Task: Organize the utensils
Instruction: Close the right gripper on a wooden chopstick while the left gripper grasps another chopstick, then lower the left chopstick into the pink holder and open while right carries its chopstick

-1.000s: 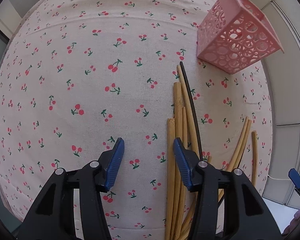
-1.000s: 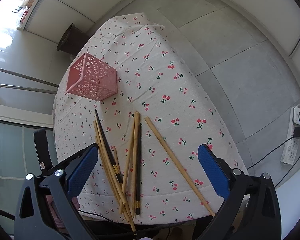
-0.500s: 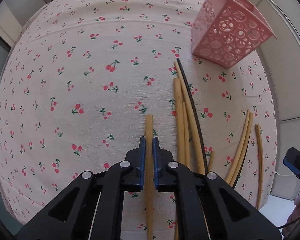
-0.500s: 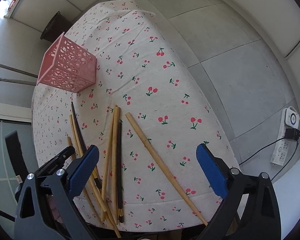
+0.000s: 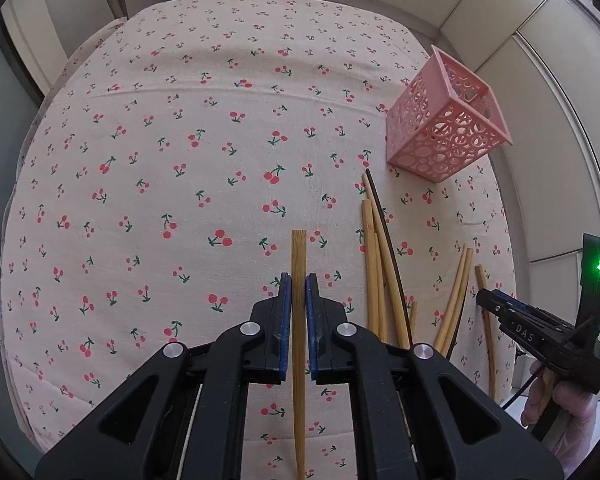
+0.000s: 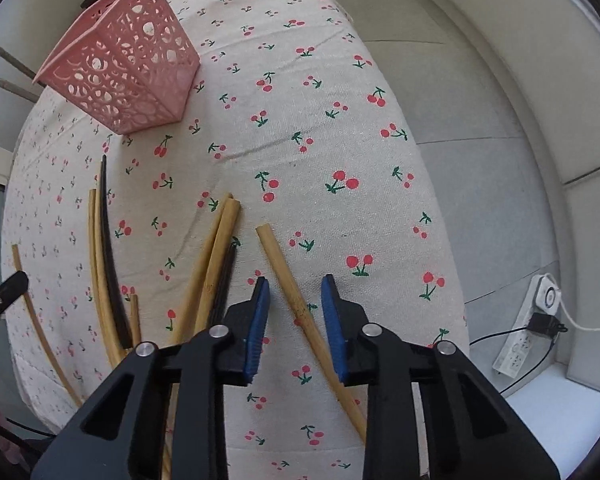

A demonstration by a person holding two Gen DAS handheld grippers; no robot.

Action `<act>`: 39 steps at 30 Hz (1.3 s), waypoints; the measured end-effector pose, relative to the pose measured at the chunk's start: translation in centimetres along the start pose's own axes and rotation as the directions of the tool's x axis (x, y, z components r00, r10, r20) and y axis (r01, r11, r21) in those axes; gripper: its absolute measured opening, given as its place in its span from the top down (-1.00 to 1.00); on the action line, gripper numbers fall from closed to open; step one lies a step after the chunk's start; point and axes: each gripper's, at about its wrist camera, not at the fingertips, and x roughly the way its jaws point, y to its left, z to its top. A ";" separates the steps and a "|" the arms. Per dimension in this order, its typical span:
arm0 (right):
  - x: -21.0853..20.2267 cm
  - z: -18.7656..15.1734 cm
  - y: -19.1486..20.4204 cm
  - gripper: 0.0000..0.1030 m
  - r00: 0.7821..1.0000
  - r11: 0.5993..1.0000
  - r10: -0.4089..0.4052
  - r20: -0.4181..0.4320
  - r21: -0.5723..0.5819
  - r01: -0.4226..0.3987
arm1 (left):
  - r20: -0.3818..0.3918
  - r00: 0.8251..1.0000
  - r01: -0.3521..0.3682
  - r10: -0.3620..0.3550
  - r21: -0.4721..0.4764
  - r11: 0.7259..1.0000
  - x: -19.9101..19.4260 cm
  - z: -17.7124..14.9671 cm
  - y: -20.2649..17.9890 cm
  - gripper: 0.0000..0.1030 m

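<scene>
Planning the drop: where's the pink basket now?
Left wrist view: pink basket stands upper right on the cherry tablecloth, just beyond the loose chopsticks.

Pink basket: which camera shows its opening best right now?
The left wrist view. There the pink basket shows its open top rim and some inner wall, beyond the chopstick clamped in the left hand-held gripper. The right wrist view shows only its perforated outer walls and rim edge, not the inside.
</scene>
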 end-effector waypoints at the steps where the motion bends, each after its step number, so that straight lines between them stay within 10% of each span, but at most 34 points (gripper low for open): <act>1: 0.0 -0.1 0.1 0.74 1.000 1.000 -0.004 0.009 -0.002 0.004 | 0.012 1.000 -0.003 0.003 0.006 1.000 -0.3 0.0 0.0 0.87; 13: -8.2 -2.4 -1.0 0.85 0.956 0.989 0.129 0.265 0.036 -0.143 | 0.241 0.970 -0.010 -0.007 0.068 0.998 -7.5 -1.6 1.7 0.87; 16: -12.9 -3.7 -1.4 0.85 0.911 0.988 0.136 0.389 0.017 -0.155 | 0.339 0.941 -0.009 -0.016 0.071 0.997 -10.4 -1.9 1.7 0.87; 23: -22.6 -4.6 -1.2 0.85 0.719 0.998 0.053 0.693 -0.005 -0.068 | 0.538 0.843 -0.037 -0.004 0.066 0.997 -15.8 -1.4 0.3 0.87; 30: -28.3 -1.1 -3.5 0.85 0.569 0.971 0.096 0.817 0.048 -0.232 | 0.674 0.733 0.058 -0.096 0.078 0.995 -21.7 3.2 -2.6 0.87; 34: -29.5 1.3 -4.3 0.85 0.529 0.951 0.134 0.838 0.040 -0.305 | 0.706 0.692 0.086 -0.153 0.130 0.988 -23.2 5.7 -5.6 0.87; 39: -28.4 3.7 -4.4 0.85 0.529 0.935 0.168 0.832 0.035 -0.352 | 0.677 0.717 0.047 -0.169 0.195 0.980 -20.6 8.4 -9.8 0.87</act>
